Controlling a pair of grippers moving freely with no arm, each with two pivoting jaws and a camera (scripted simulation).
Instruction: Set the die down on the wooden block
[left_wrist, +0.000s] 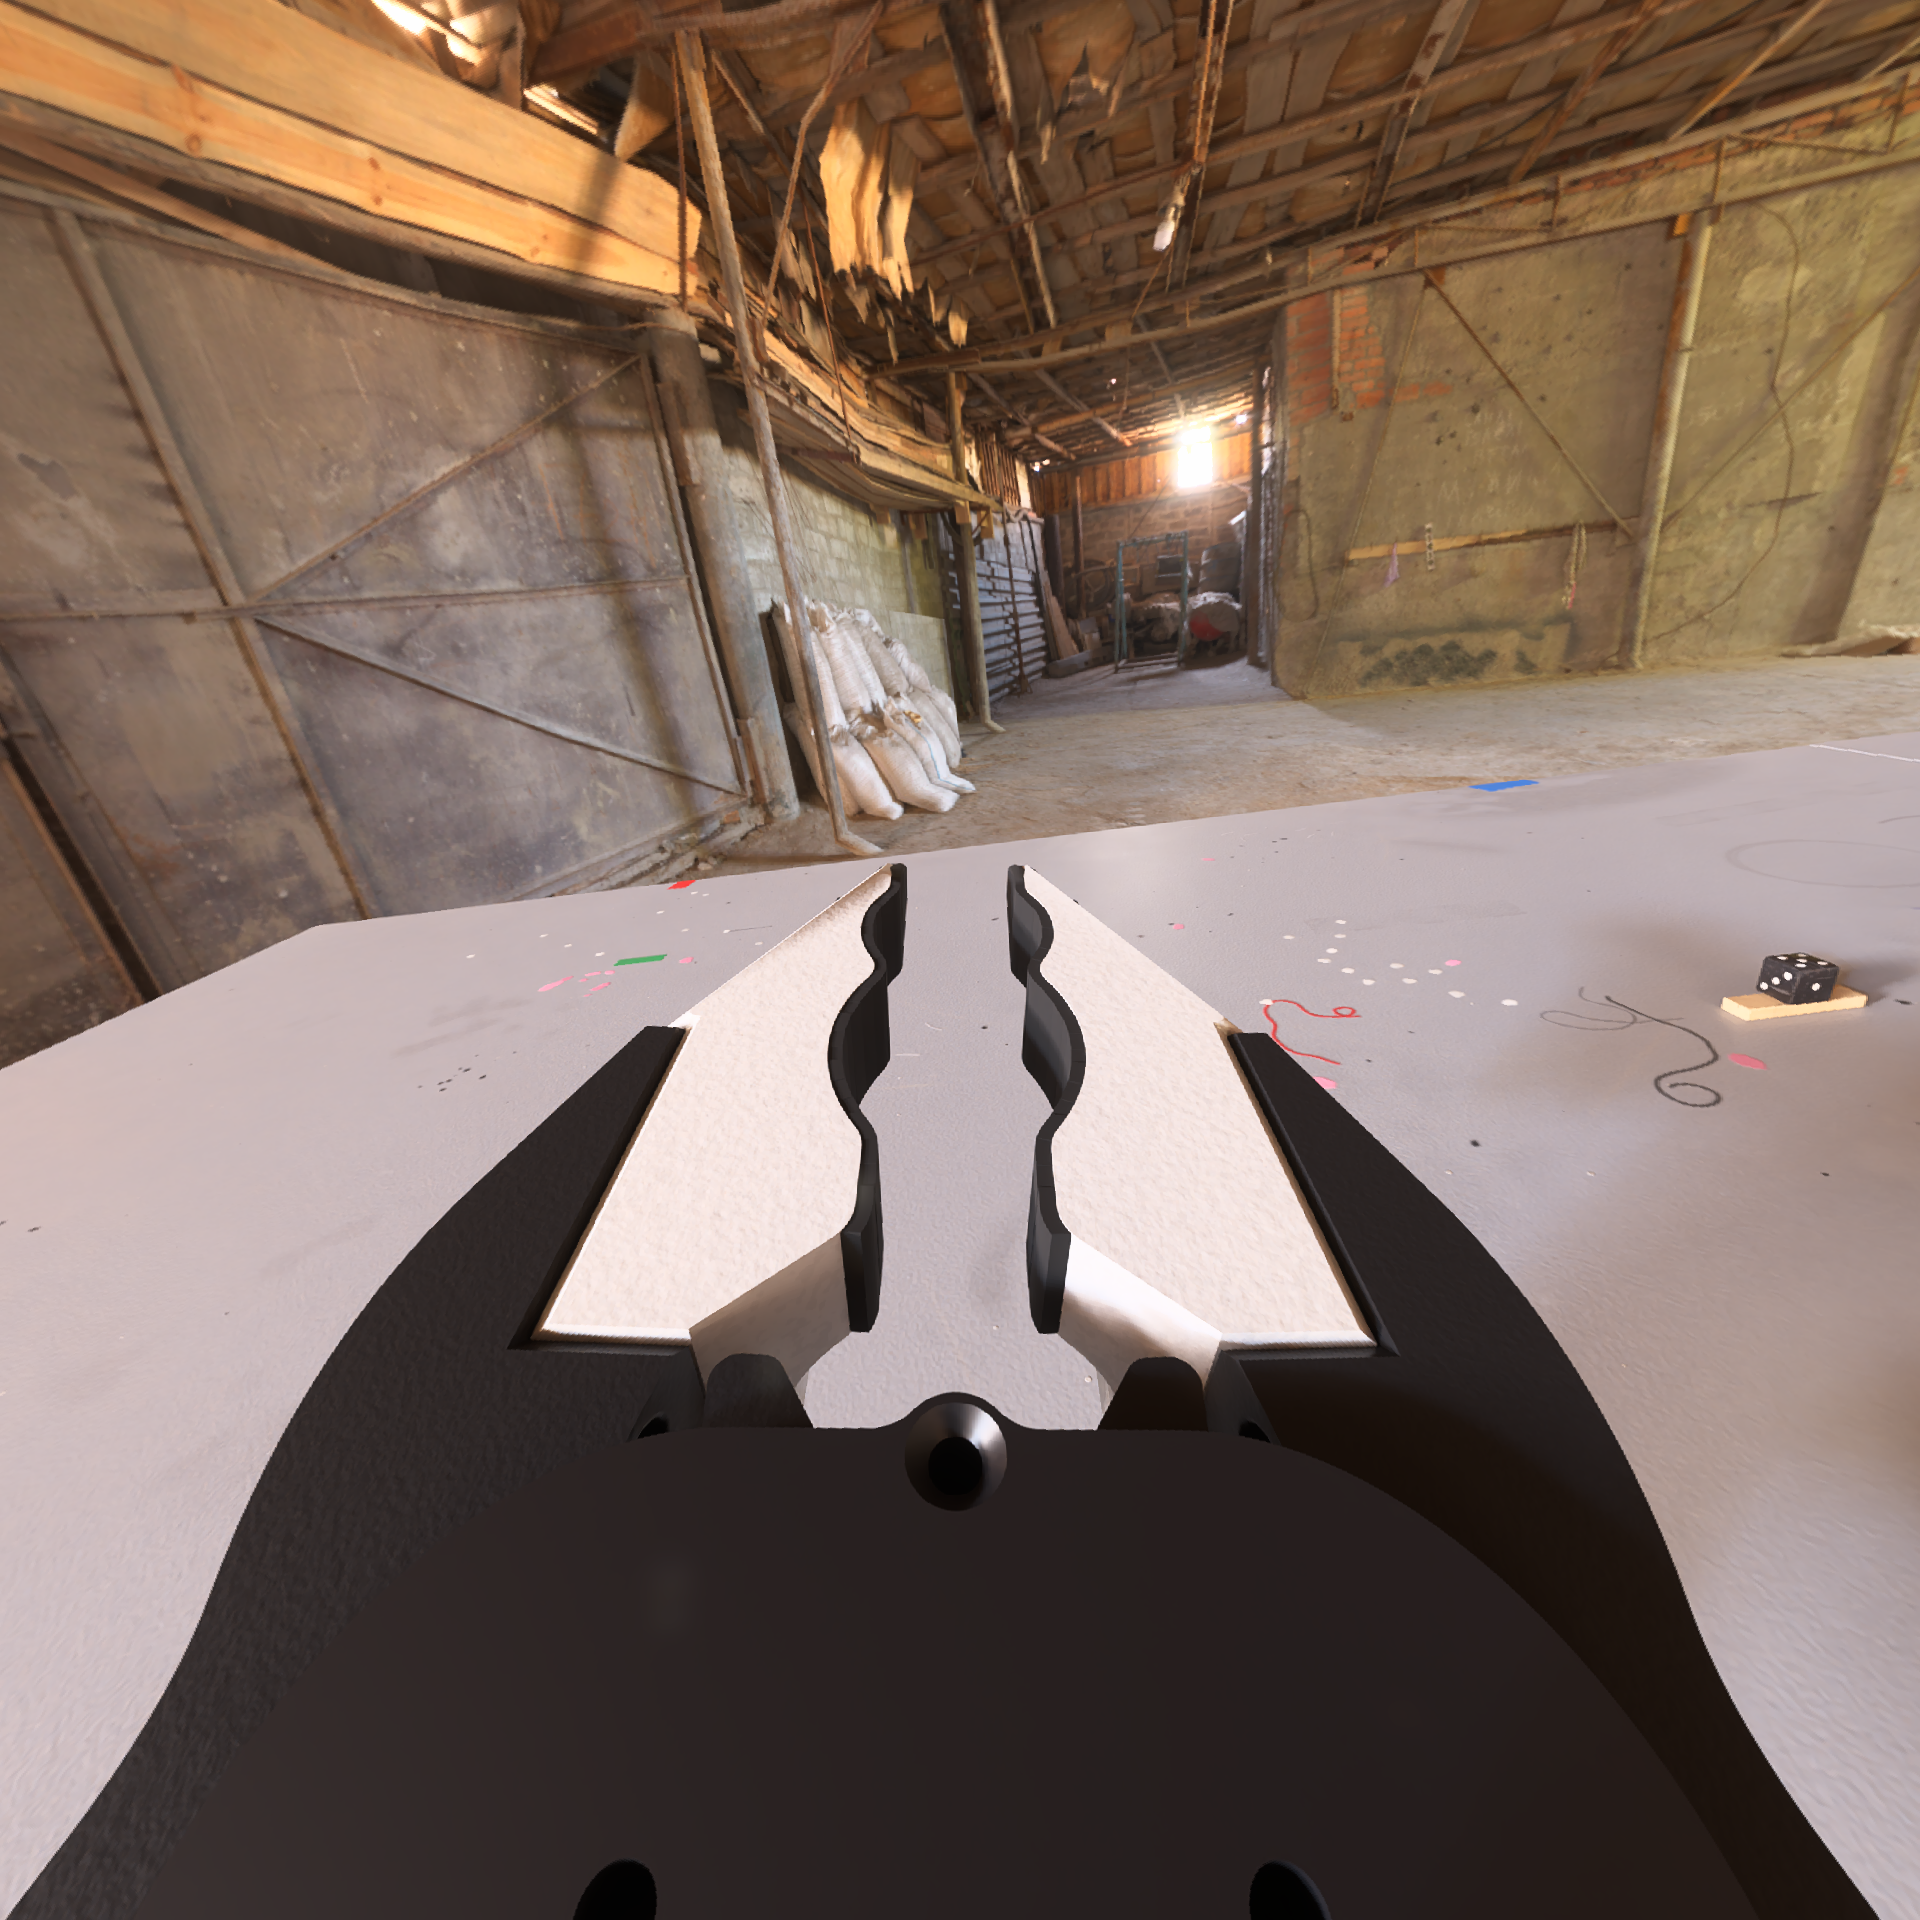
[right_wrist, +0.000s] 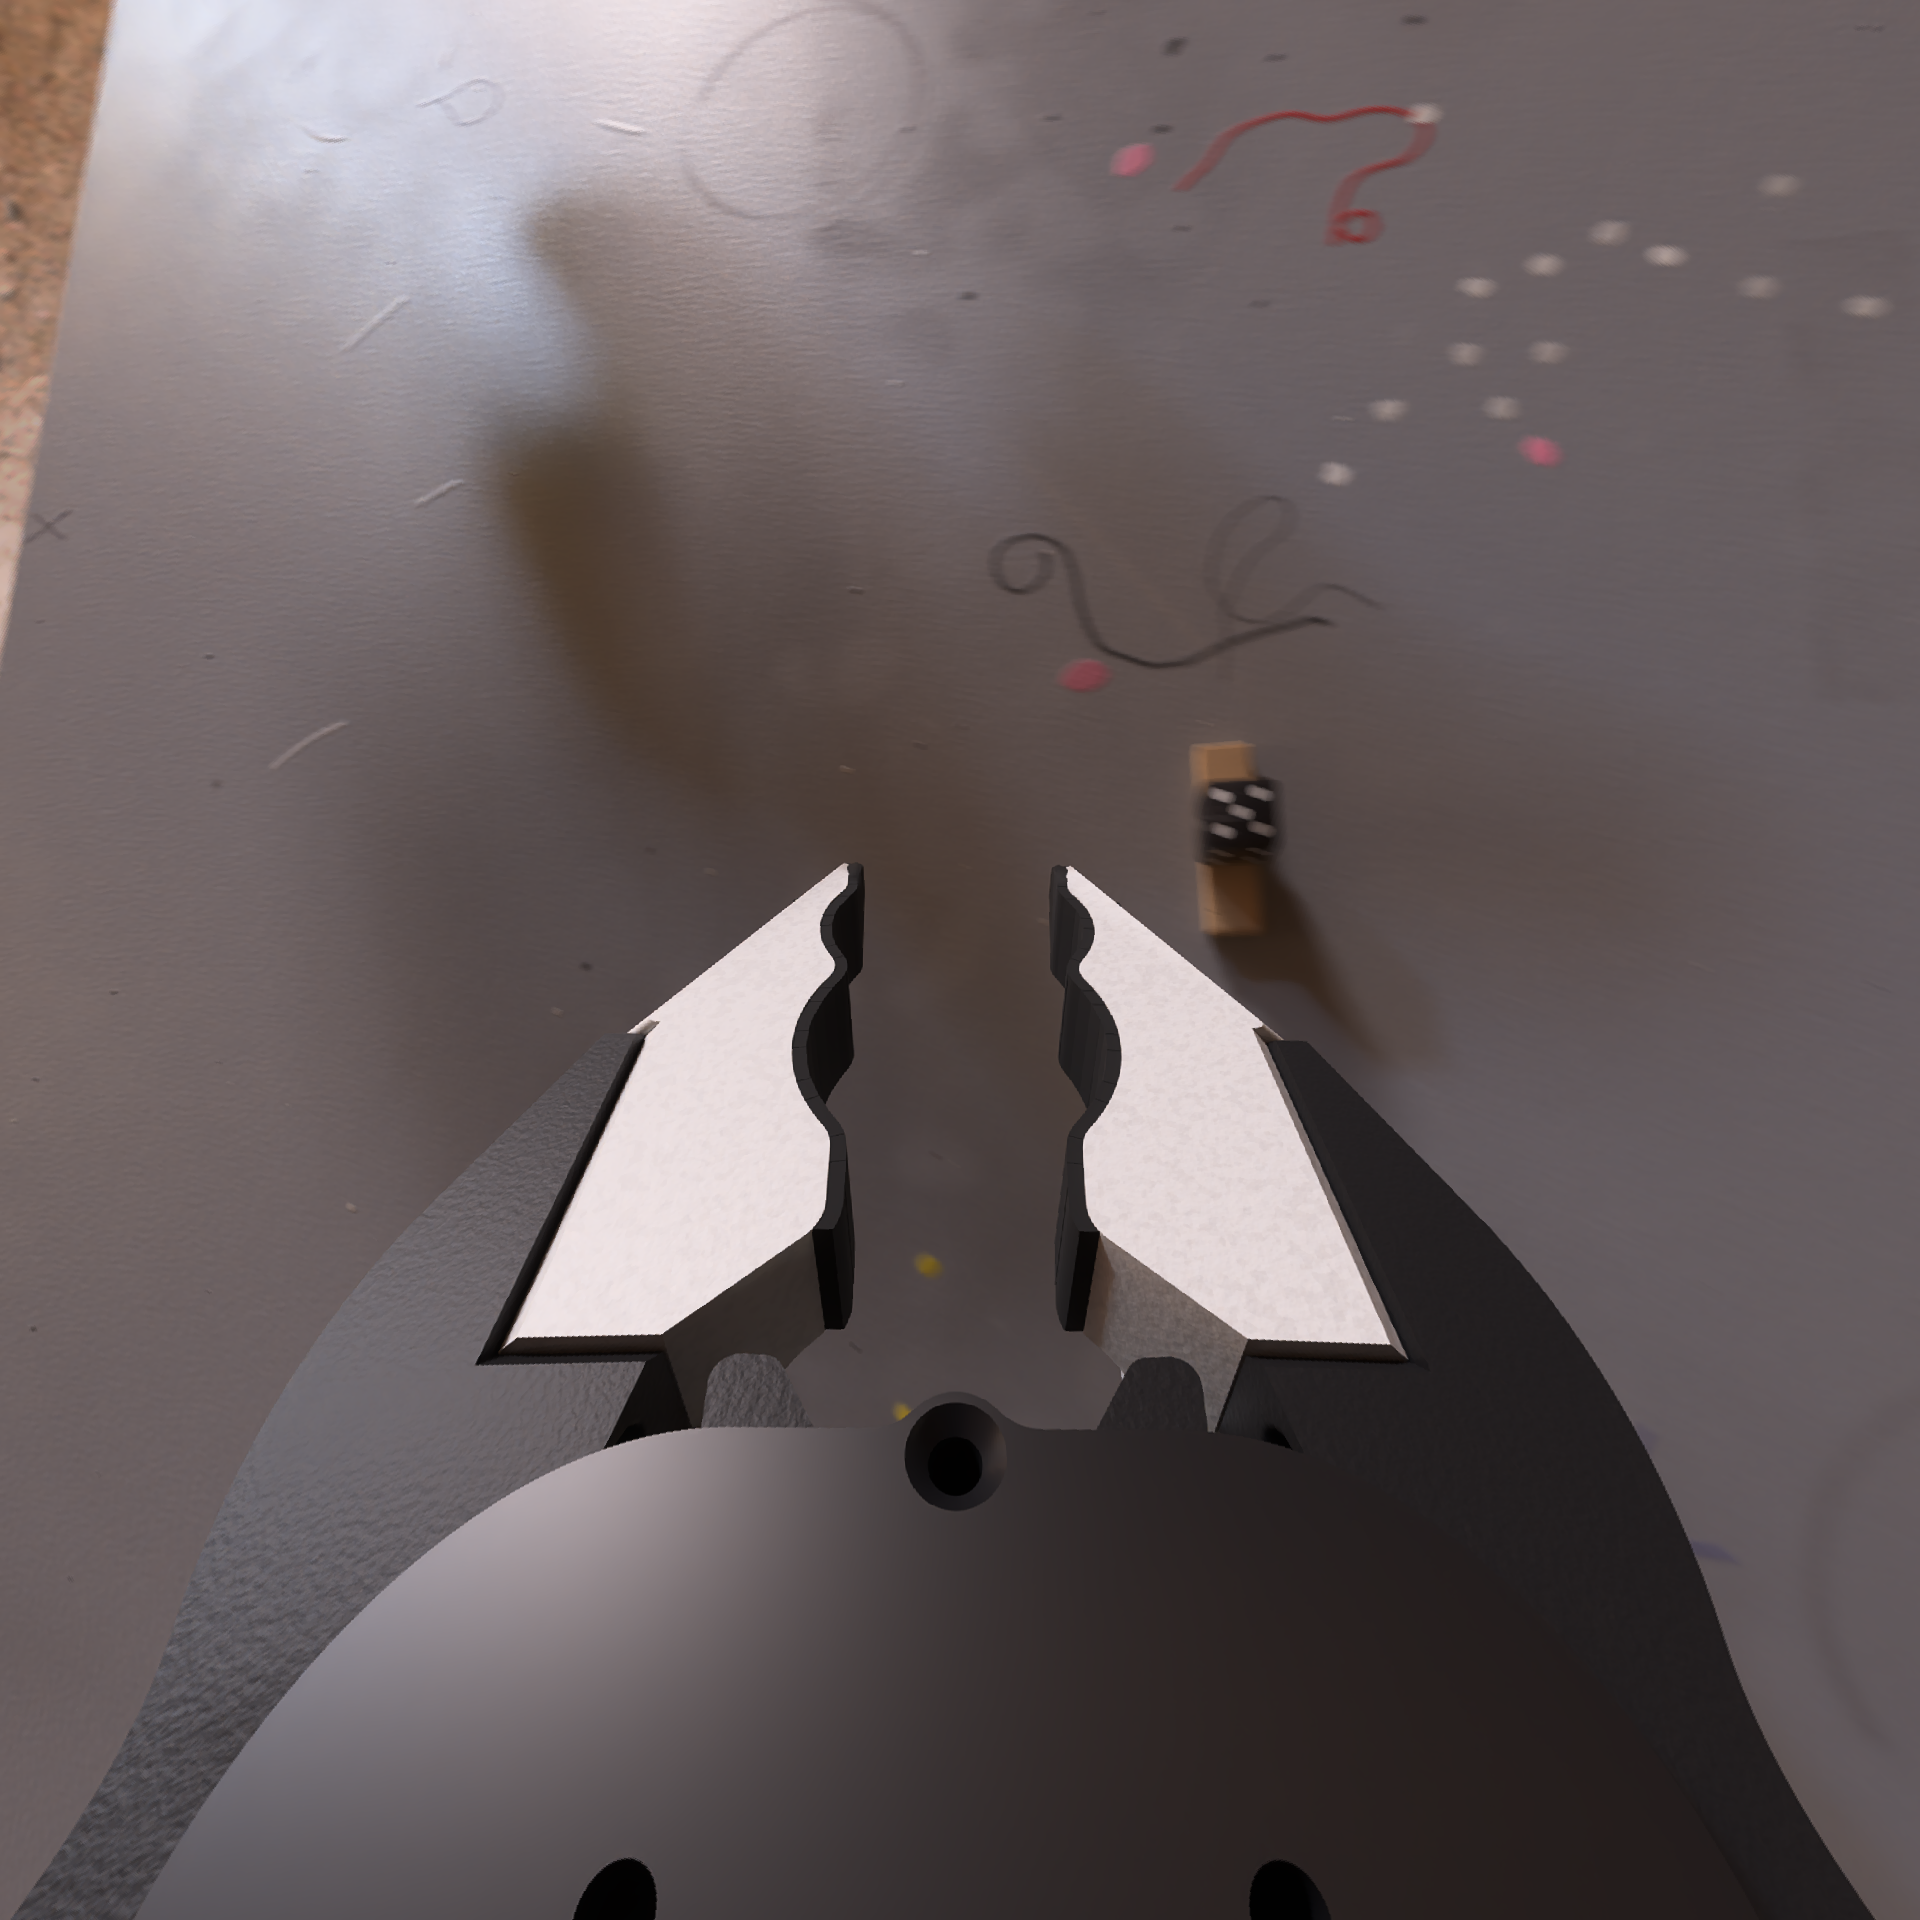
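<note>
Black die (right_wrist: 1238, 819) – on wooden block (right_wrist: 1228, 900) | hand-held grippers – empty

Dilapidated barn: wooden ceiling (left_wrist: 1039, 156), white sacks (left_wrist: 883, 717), grey table (left_wrist: 1558, 1143)

The black die (right_wrist: 1238, 820) sits on the wooden block (right_wrist: 1229, 902), beside the empty, parted hand-held gripper (right_wrist: 956, 894).

Small black cube die (right_wrist: 1238, 821), white pips. Flat pale tan wooden block (right_wrist: 1226, 902), plain grain. Grey matte tabletop (left_wrist: 1455, 1299) speckled with white dots, pink blobs, red and black squiggles, green and blue tape bits. Gripper fingers (left_wrist: 727, 1122) white, wavy black pads; bodies black.
</note>
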